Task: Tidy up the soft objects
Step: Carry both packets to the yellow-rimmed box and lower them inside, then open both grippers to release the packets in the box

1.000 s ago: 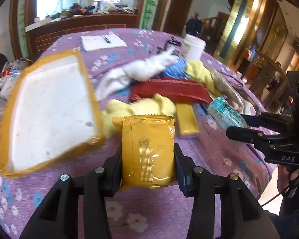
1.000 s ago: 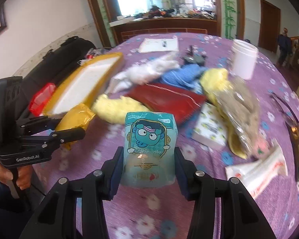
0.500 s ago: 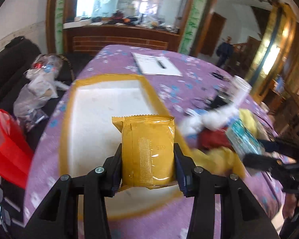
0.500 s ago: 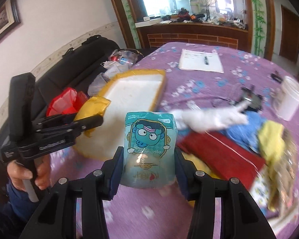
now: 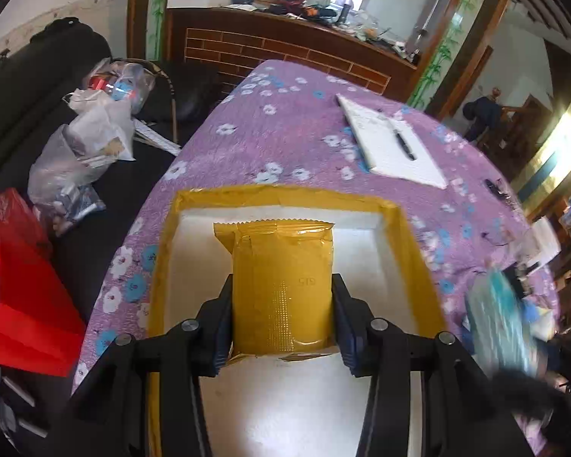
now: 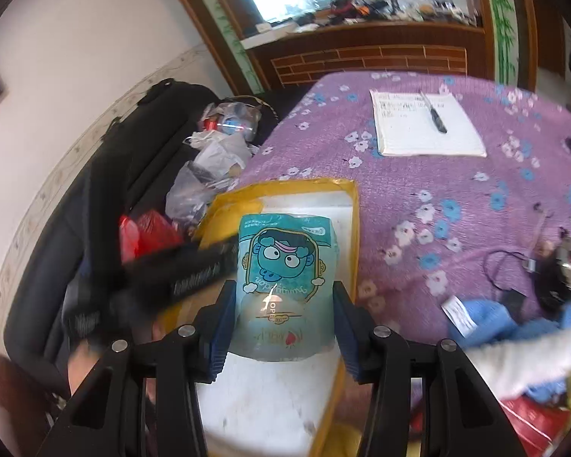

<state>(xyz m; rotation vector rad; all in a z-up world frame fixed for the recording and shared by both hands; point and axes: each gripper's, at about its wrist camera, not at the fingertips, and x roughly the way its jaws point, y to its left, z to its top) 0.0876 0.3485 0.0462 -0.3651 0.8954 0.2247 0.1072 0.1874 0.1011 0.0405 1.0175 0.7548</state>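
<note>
carrying two packs at once toward the tray [image 5: 396, 236], a white foam one with yellow-taped walls on the purple flowered tablecloth [image 5: 297, 129]. my left gripper [image 5: 282, 304] is clamped on a yellow packet [image 5: 281, 285], pads pressing both its sides; it hangs upright over the tray's white floor, near the rim at 12 o'clock. my right gripper [image 6: 281, 297] is clamped on a teal pouch [image 6: 285, 278] with a cartoon face, also upright, over the same tray [image 6: 356, 228] toward its 3 o'clock wall.

step in hand, as i judge it: setting both packs down inside the tray. to do it well i should lower each until its bottom edge meets the foam before letting go, since soft packs flop when dropped. the two grippers sit close, the left one blurred at 9 o'clock in the right view, so i'd place the yellow packet first and toward 9 o'clock, then the pouch beside it, not on top. easing the jaws apart slowly should keep the film from sticking to the pads.

writing: "open" reads near the pouch's bottom; other print there is too small to tell. the yellow packet shows small stamped characters i can't read. a notepad [image 5: 392, 144] with a pen [image 5: 403, 144] lies well apart at 1 o'clock, its lines illegible.
</note>
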